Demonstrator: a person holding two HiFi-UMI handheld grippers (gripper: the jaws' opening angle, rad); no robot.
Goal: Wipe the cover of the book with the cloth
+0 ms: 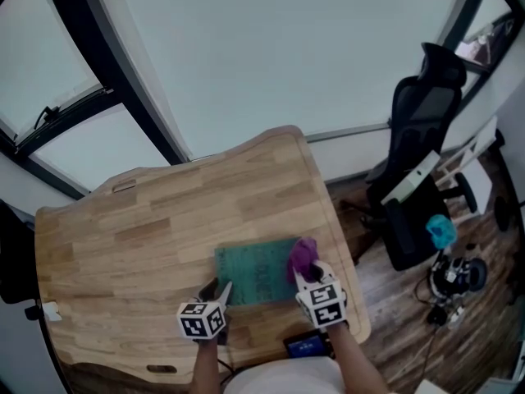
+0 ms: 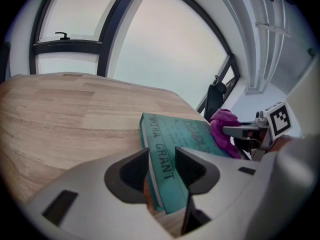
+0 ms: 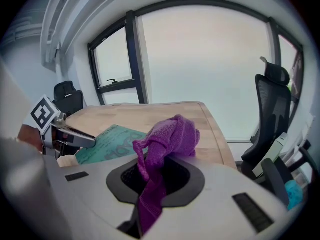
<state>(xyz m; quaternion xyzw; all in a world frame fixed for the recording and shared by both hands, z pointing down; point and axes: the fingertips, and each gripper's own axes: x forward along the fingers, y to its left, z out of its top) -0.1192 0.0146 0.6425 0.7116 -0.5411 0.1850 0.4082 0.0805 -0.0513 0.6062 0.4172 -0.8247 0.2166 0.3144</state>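
Two grippers are at work on a wooden table (image 1: 164, 220). The left gripper (image 1: 220, 290) has its jaws squeezed tight on the green book (image 1: 254, 271). They pinch the book's near left corner, one jaw on each side, right at the spine. In the left gripper view, the left gripper (image 2: 162, 169) has the book (image 2: 185, 134) running out from between its jaws, away and to the right, with the cover facing up.

The right gripper (image 1: 305, 269) has its jaws shut on a purple cloth (image 1: 302, 254). In the right gripper view, the cloth (image 3: 170, 136) hangs down between the jaws of the right gripper (image 3: 155, 176) and bunches up in a lump just past the tips. The book (image 3: 107, 141) lies just to the left of that lump. From the head view the lump sits on the book's far right corner, and it looks like it touches the cover.

Past the right gripper's tips, off the table's right side, stands a black office chair (image 1: 418, 138) on the floor. A big window (image 1: 271, 48) is well beyond both grippers.
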